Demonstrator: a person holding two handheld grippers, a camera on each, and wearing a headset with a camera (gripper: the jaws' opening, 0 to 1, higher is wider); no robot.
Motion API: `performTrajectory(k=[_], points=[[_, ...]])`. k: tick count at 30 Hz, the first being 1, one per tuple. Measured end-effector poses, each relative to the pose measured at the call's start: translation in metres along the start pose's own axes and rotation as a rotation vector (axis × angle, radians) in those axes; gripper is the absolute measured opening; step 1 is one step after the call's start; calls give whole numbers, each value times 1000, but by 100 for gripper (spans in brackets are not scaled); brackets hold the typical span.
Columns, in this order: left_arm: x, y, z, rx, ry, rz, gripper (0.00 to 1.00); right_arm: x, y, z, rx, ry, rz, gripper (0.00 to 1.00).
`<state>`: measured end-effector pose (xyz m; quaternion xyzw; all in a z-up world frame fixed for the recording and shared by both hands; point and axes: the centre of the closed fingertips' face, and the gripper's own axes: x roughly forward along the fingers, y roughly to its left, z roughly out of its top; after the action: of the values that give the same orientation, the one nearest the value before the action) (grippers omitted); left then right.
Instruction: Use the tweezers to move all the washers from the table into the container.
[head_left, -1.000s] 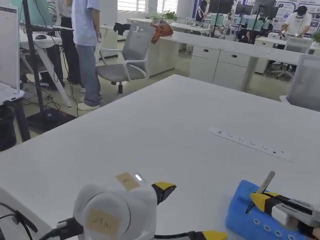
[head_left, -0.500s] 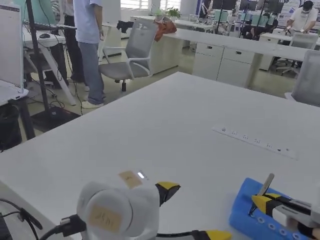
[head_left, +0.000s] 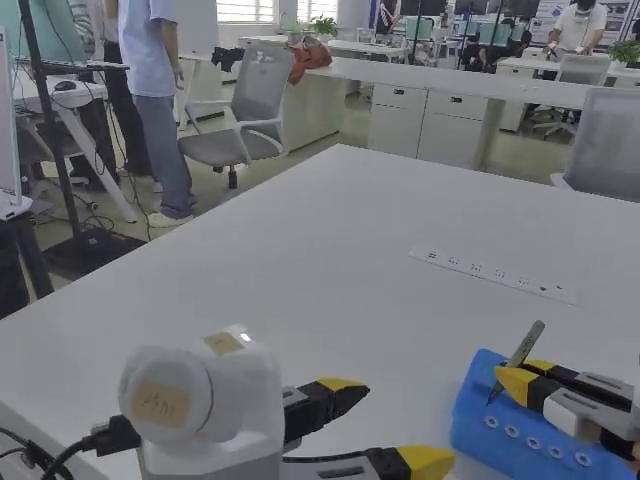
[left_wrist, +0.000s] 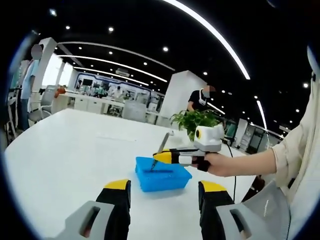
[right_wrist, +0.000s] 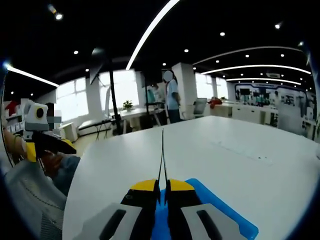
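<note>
Tweezers (head_left: 520, 352): probably light, springy, slippery metal; hovering just above the blue container (head_left: 520, 440).
Right gripper (head_left: 515, 385): clamping them mid-length, a sensible hold.
Left gripper (head_left: 385, 425): hanging released beside the container.

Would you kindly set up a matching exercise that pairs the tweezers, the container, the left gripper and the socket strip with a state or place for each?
Things:
1. tweezers
2. container
3. left gripper
4. socket strip

States or places:
A. open, holding nothing
B. blue, standing on the white table
C. clamped between the jaws of the right gripper
D. lying flat in the tabletop, farther from the person than the container

Pairs: 1-C, 2-B, 3-A, 4-D.
</note>
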<state>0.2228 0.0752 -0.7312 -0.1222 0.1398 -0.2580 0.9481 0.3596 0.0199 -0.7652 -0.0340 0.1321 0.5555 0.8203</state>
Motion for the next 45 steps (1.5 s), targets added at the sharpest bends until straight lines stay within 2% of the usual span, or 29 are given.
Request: performTrajectory(k=[2,8,11,14,16,17,18,21,22,25,27,29,31,32,34,36,38,42,45], points=[[-2,1,2,14,5,-6,49,-9,8,6,0,-12,16,4],[-2,-8,12,57,36,-94,37,-34,30,10,21,-21,67,4],[3,-21,17,22,37,-163,33,-45,42,3,26,4,104,3],[10,-35,19,-12,48,-240,31,-57,60,-8,22,51,166,3],[16,-44,17,7,69,-278,29,-64,71,-14,23,70,201,3],[19,-50,14,25,93,-308,28,-68,78,-19,6,96,226,3],[21,-54,13,39,103,-325,27,-70,81,-20,4,96,234,3],[27,-71,14,-24,106,-405,25,-80,92,-24,5,112,290,3],[30,-74,13,-21,111,-420,25,-83,96,-24,9,113,309,3],[36,-83,8,31,144,-456,23,-92,106,-28,6,131,366,3],[39,-88,6,40,153,-477,22,-97,113,-31,-6,150,402,3],[43,-95,3,51,169,-513,22,-101,122,-31,18,154,452,3],[46,-102,2,67,184,-542,22,-105,126,-34,6,175,469,3],[47,-105,0,83,197,-553,22,-108,130,-37,7,191,495,3],[49,-109,-4,130,226,-576,21,-111,133,-37,22,185,506,3],[51,-115,-6,149,243,-605,18,-112,135,-39,28,197,512,3],[53,-120,-5,158,245,-626,16,-117,136,-45,-5,236,508,3],[58,-130,-5,191,266,-670,11,-122,140,-49,-1,258,517,3],[60,-137,-6,226,285,-711,5,-124,139,-52,-22,278,504,3]])
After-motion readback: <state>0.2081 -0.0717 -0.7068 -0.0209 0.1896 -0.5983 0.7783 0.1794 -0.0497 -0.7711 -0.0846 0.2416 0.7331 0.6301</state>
